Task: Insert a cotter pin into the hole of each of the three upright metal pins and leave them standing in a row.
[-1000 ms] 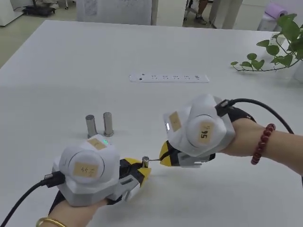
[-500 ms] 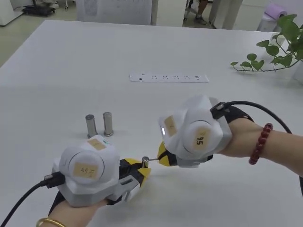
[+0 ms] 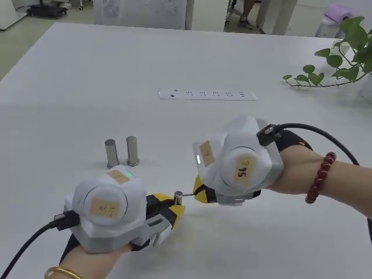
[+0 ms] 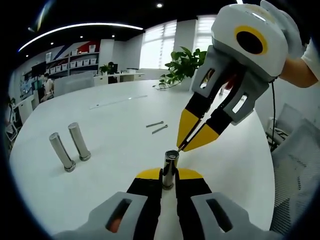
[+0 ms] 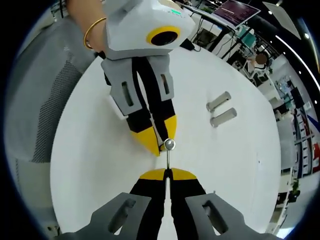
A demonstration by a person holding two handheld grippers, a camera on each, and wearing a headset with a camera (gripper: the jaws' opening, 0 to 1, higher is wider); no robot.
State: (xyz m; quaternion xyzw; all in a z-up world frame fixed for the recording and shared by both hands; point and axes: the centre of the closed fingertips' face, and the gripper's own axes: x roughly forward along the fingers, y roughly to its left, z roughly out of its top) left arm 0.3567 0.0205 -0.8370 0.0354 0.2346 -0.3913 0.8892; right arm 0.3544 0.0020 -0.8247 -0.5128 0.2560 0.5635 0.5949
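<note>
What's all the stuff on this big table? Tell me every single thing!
Standing metal pins: two, silver, side by side on the table.
Held metal pin: one, silver, upright.
Held cotter pin: one, silver, tip at that pin's top.
Loose cotter pins: two, silver, lying flat.
Power strip: one, white, farther back.
Plant: one, green, far right.
Table: one, white.
Bead bracelet: one, red, right wrist.
Left gripper: white, yellow-tipped, gripping the upright pin.
Right gripper: same colours, pinching the cotter pin.

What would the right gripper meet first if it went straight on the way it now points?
The upright metal pin clamped in the left gripper: the cotter pin held by the right gripper points at its top, seemingly touching.
</note>
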